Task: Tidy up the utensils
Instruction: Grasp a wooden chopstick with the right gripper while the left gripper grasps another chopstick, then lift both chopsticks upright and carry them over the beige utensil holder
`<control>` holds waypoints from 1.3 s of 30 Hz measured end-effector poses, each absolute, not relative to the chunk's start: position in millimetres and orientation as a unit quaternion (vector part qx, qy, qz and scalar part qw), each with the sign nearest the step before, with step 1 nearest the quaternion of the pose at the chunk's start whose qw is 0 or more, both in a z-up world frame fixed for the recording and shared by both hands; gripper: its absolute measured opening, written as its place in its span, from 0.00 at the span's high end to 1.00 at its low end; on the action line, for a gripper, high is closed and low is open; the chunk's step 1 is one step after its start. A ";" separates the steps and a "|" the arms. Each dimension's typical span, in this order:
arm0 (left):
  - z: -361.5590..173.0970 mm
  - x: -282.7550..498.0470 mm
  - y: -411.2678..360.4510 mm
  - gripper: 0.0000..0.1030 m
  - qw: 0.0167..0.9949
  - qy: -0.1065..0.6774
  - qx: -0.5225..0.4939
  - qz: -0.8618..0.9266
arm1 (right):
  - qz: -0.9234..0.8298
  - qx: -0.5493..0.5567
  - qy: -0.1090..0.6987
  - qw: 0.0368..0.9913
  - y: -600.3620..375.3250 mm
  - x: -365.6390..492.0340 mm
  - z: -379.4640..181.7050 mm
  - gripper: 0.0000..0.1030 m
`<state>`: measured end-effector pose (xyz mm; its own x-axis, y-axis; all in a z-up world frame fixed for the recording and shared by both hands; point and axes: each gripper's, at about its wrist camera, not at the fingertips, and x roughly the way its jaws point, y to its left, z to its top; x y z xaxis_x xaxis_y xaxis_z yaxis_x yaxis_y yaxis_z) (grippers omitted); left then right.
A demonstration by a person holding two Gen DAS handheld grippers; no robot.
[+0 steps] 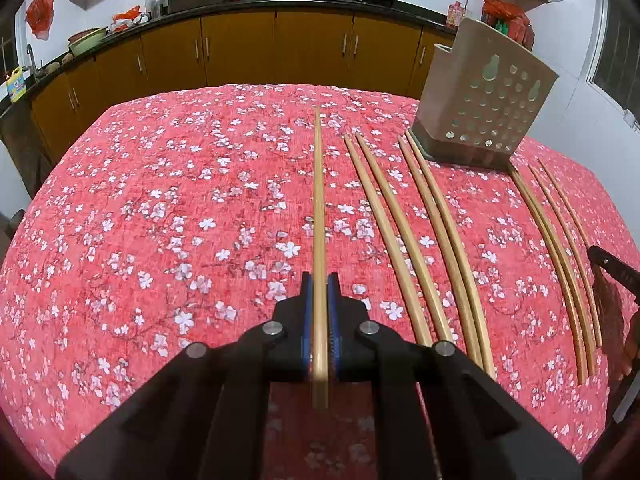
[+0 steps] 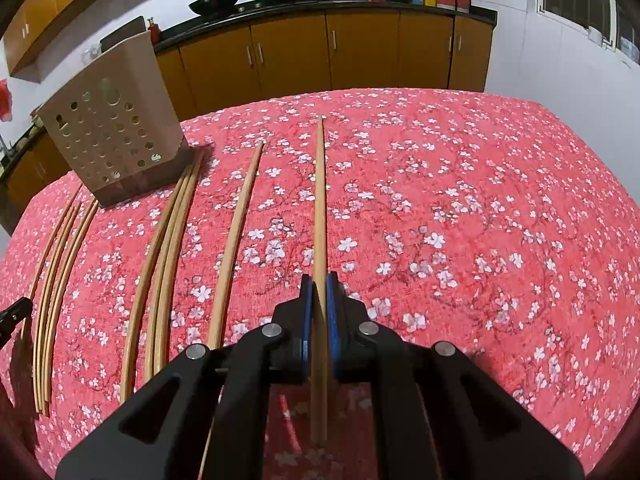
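Kitchen cabinets in orange-brown wood and a dark counter with two woks run behind a desk (image 1: pixel 168 208) covered by a red cloth printed with white blossoms. Each gripper is closed on one chopstick: the left gripper (image 1: pixel 320 280) clamps the left-held chopstick (image 1: pixel 319 200) between its blue pads, the stick running straight ahead from the jaws, and the right gripper (image 2: pixel 319 280) grips the right-held chopstick (image 2: pixel 320 200) in the same way. Whether either stick rests on the cloth or is just raised cannot be told. The loose chopsticks (image 1: pixel 432 216) lie in rough pairs and threes on the cloth between the two grippers, some with their far ends close beside the holder's base. The beige perforated holder (image 1: pixel 486 100) stands upright at the far side of the desk on a dark base, well apart from both grippers. Its opening faces away from both cameras, so its contents are hidden; through the round holes (image 2: pixel 108 128) no sticks can be made out, though the view is too dim to be sure. By this showing the sorting seems barely begun: most chopsticks lie outside the holder, two are in hand, and carrying them over and dropping them in remains.
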<state>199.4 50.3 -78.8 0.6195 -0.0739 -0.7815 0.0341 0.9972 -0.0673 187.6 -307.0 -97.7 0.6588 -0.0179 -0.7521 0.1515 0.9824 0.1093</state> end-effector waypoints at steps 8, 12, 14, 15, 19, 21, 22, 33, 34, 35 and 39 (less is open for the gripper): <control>-77.8 198.5 49.8 0.92 0.897 0.441 -0.015 -0.030 | -0.042 0.083 0.408 0.908 -308.7 183.7 -95.4 0.92; -67.1 192.4 56.5 0.92 0.901 0.431 -0.021 -0.028 | -0.039 0.083 0.379 0.921 -309.2 169.3 -76.9 0.92; -57.4 188.5 60.9 0.92 0.907 0.420 -0.025 -0.027 | -0.037 0.082 0.364 0.927 -309.6 164.0 -65.8 0.92; -54.1 186.9 62.0 0.92 0.909 0.416 -0.025 -0.026 | -0.037 0.082 0.357 0.930 -310.0 161.8 -60.7 0.92; -33.1 179.3 67.2 0.92 0.921 0.389 -0.028 -0.024 | -0.032 0.080 0.335 0.938 -309.6 157.5 -43.6 0.92; -24.0 176.3 68.2 0.92 0.926 0.377 -0.029 -0.023 | -0.028 0.079 0.321 0.943 -308.6 153.6 -34.7 0.92; -17.5 174.5 69.0 0.92 0.929 0.368 -0.030 -0.023 | -0.028 0.079 0.317 0.945 -309.1 154.1 -32.4 0.92; 53.1 163.1 76.4 0.92 0.964 0.262 -0.051 -0.016 | -0.022 0.071 0.234 0.970 -306.6 145.8 19.6 0.92; 58.5 163.3 77.1 0.92 0.966 0.254 -0.052 -0.015 | -0.021 0.071 0.229 0.971 -307.1 146.0 22.9 0.92; 62.9 163.9 77.6 0.92 0.967 0.249 -0.052 -0.014 | -0.021 0.071 0.223 0.972 -307.8 146.7 26.8 0.92; 74.5 168.7 79.6 0.92 0.970 0.237 -0.051 -0.010 | -0.022 0.074 0.213 0.974 -309.3 149.1 34.2 0.92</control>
